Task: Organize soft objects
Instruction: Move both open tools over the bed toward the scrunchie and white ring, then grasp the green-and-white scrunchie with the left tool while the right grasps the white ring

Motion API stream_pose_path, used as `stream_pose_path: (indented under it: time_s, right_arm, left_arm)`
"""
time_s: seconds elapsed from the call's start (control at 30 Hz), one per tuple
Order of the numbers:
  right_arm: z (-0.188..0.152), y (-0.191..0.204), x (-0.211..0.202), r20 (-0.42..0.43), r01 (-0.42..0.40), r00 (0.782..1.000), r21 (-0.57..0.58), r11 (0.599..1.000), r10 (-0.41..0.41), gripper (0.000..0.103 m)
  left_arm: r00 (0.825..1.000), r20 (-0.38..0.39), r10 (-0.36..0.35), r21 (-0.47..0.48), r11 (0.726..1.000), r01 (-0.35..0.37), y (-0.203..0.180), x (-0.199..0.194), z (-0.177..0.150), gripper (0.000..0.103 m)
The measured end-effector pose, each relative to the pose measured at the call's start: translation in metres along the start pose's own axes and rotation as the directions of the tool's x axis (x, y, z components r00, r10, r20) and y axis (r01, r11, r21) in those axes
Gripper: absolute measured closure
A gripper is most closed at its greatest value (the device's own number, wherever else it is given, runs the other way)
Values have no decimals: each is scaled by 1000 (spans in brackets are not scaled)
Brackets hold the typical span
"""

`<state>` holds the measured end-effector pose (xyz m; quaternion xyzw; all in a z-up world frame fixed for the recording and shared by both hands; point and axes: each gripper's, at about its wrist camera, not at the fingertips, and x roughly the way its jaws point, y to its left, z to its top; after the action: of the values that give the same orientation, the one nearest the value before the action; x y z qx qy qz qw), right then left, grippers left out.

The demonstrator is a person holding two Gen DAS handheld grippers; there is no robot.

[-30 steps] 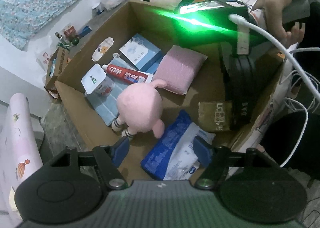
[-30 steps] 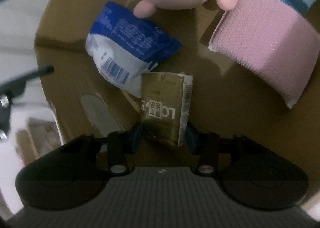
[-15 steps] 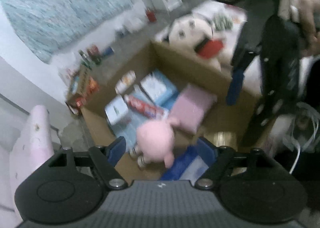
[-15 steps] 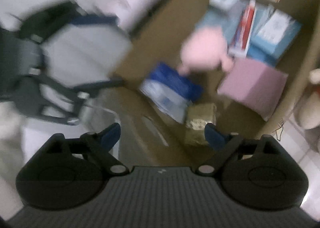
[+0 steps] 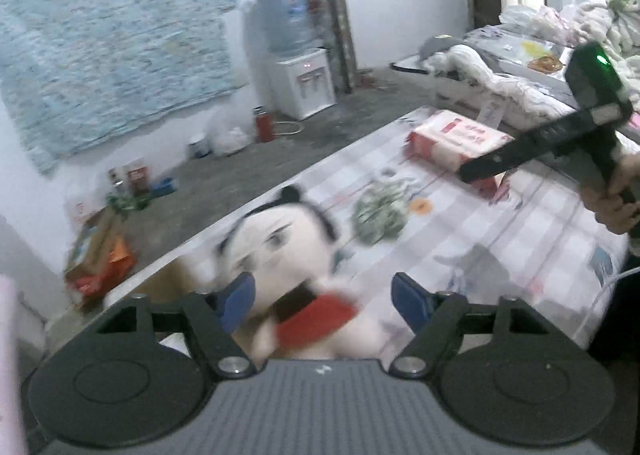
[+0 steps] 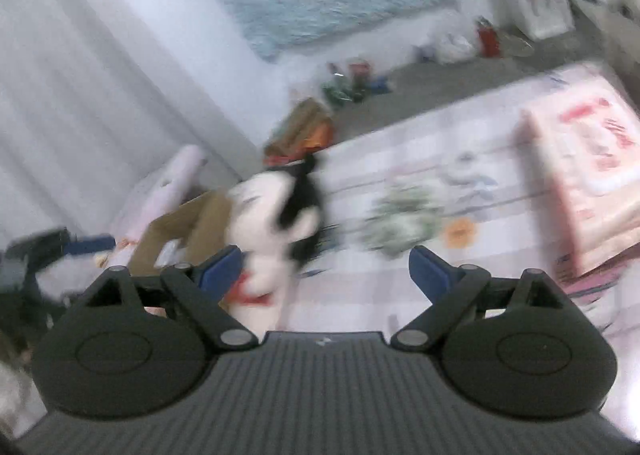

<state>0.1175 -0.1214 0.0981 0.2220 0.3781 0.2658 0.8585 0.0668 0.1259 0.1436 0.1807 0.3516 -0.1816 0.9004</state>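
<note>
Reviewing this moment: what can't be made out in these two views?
- Doll, left view: motion blur smears the face, the left tool covers the lower body.
- Cardboard box, right view: contents hidden by its wall, the doll and blur.
- Red-and-white pack, right view: print blurred, cut by the edge.

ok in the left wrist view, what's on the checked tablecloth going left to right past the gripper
plush doll → green scrunchie → red and white tissue pack → right gripper held in a hand
</note>
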Motion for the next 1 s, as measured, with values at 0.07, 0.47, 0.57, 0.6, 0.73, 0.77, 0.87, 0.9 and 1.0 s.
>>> stream_pose_path:
  time_s: [0.07,0.47,0.57,0.6,0.73,0.77,0.87,0.9,1.0]
  right_arm:
    - [17,-37,6,27,13,1000,86,996,-15,12]
    - [59,-101,115,-46,252,967,5,968,-252,19]
    - [61,-98,122,-32,262,965,13,965,-262,21]
    - [63,-98,126,-31,263,964,8,965,-263,21]
    - [69,-99,137,-19,290,957,4,957,-290,22]
    - [70,-98,139,-17,295,955,2,955,-295,23]
    - [74,-100,141,-8,297,955,19,955,-296,23]
    - [74,-101,142,-7,296,955,21,955,-295,25]
    - [74,-101,143,-7,318,948,1,948,-318,31]
  left_arm:
    - [999,-13,-35,-38,999,34,-14,36,11,40]
    - [991,-74,-113,-24,993,112,-75,212,39,59]
    - [987,-95,-128,-46,991,124,-73,229,37,60]
    - [985,-103,-138,-54,990,133,-71,234,36,60]
    - [984,-113,-138,-33,990,135,-69,250,34,59]
    - [988,-96,-121,-8,993,120,-71,252,31,57]
    - [987,-96,-131,-46,991,127,-67,253,31,93]
    - [987,-115,-116,-70,992,108,-65,253,32,93]
    - [977,-164,-135,-109,987,119,-58,248,34,93]
